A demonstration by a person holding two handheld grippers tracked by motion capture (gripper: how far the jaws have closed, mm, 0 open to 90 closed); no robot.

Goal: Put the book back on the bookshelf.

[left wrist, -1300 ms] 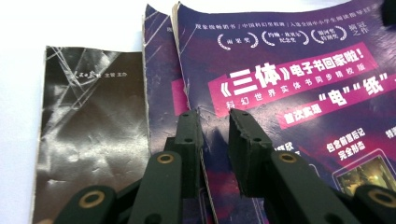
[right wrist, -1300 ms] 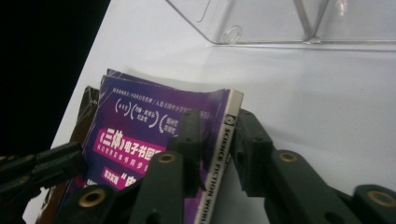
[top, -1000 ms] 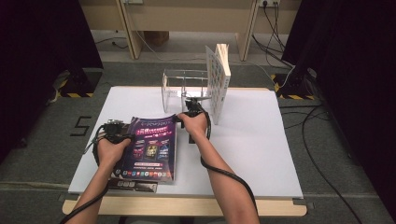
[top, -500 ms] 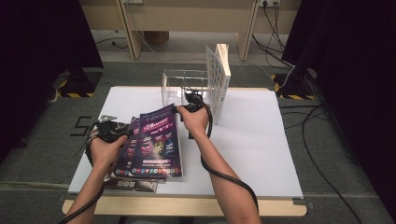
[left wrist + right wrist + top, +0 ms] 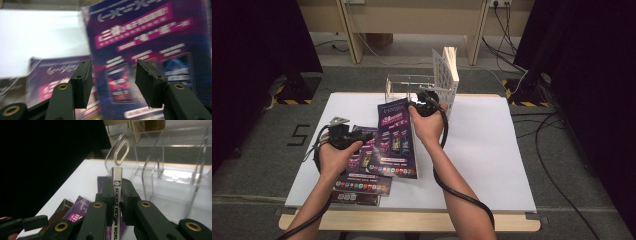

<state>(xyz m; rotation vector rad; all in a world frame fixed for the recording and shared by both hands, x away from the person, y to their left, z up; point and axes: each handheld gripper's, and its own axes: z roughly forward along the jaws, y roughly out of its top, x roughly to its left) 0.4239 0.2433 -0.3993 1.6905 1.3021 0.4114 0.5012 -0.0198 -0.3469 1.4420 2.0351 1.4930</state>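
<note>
My right gripper (image 5: 424, 102) is shut on the spine of a purple magazine (image 5: 397, 140), holding it raised and tilted above the table. In the right gripper view the spine (image 5: 117, 202), printed "SCIENCE FICTION WORLD", stands on edge between the two closed fingers (image 5: 128, 195), facing a clear acrylic rack (image 5: 175, 182). My left gripper (image 5: 361, 136) hovers open over a stack of similar magazines (image 5: 362, 177) at the table's left front. In the left gripper view its fingers (image 5: 82, 82) are apart with nothing between them, and the raised magazine (image 5: 150, 32) hangs beyond them.
The acrylic rack (image 5: 404, 87) stands at the back middle of the white table (image 5: 492, 150), beside an upright white perforated board (image 5: 444, 75). Cables trail from both grippers along the forearms. Grey floor surrounds the table.
My right gripper has lifted the top magazine off the stack and carried it back toward the rack, tipping it onto its edge. The left gripper stays near the stack.
</note>
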